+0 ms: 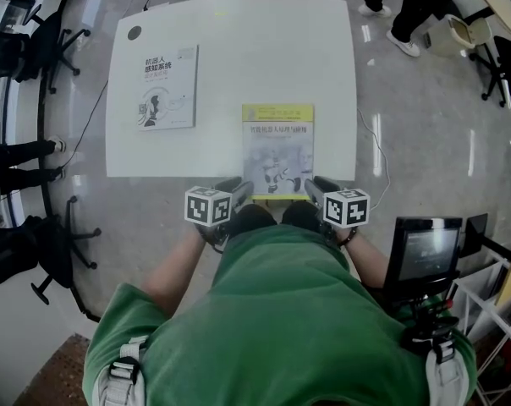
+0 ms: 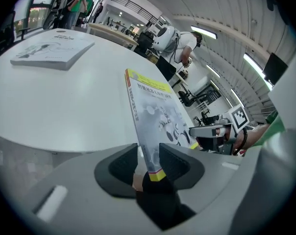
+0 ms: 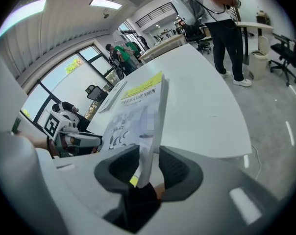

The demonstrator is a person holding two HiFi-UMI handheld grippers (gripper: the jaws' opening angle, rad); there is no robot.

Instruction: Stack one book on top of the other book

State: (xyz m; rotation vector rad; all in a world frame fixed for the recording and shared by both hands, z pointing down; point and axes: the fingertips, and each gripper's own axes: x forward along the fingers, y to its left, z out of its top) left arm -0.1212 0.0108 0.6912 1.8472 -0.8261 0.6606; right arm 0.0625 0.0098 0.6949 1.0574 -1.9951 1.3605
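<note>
A book with a yellow top band and grey cover lies at the near edge of the white table, its near end sticking out past the edge. My left gripper has the book's near left corner between its pads, with a gap showing beside it. My right gripper stands the same way round the near right corner, pads not pressing. A white book lies flat at the table's far left, apart from both grippers.
Office chairs stand left of the table. A person's legs and a bin are at the far right. A monitor on a stand is close on my right. A cable runs along the floor.
</note>
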